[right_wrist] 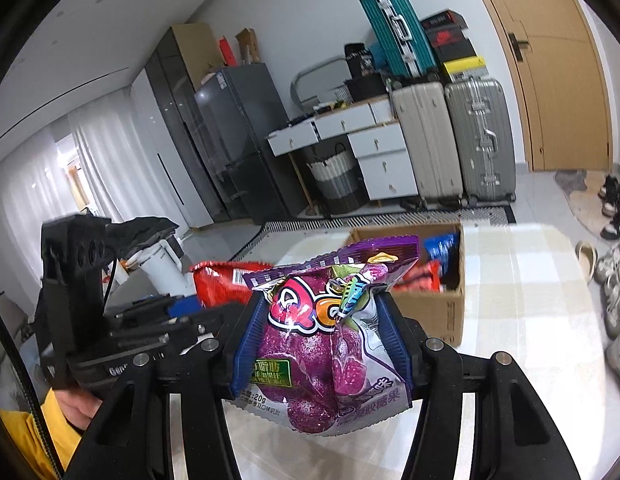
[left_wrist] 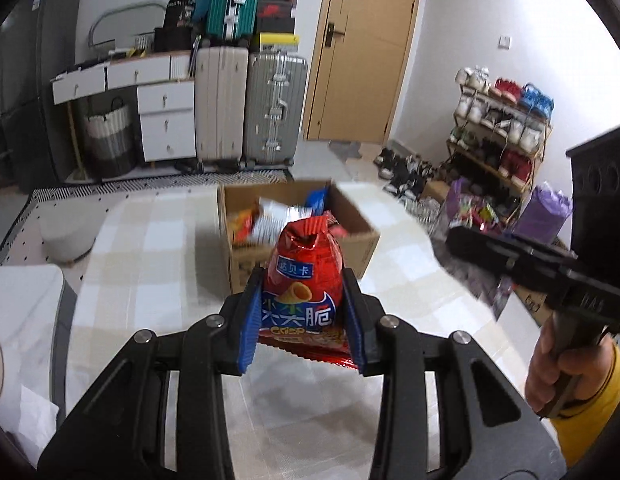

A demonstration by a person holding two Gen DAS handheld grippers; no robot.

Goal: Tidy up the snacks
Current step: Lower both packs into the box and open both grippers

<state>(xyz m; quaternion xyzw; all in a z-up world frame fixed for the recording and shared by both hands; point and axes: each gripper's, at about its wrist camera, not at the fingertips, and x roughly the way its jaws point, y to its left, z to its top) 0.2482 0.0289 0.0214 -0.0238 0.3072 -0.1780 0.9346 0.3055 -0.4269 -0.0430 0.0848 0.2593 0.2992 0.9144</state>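
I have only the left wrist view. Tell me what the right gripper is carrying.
Observer: The right gripper is shut on a purple candy bag; its blue pads pinch both sides.
Operator: Report what stands left of the desk.
Observer: A dark fridge, with cardboard boxes on top.
Operator: Describe the window side.
Observer: White curtains hang there, daylight coming through.
Operator: Confirm that the cardboard box is visible there.
Observer: Yes, the open cardboard box sits on the checked tablecloth behind the bag, snacks inside.
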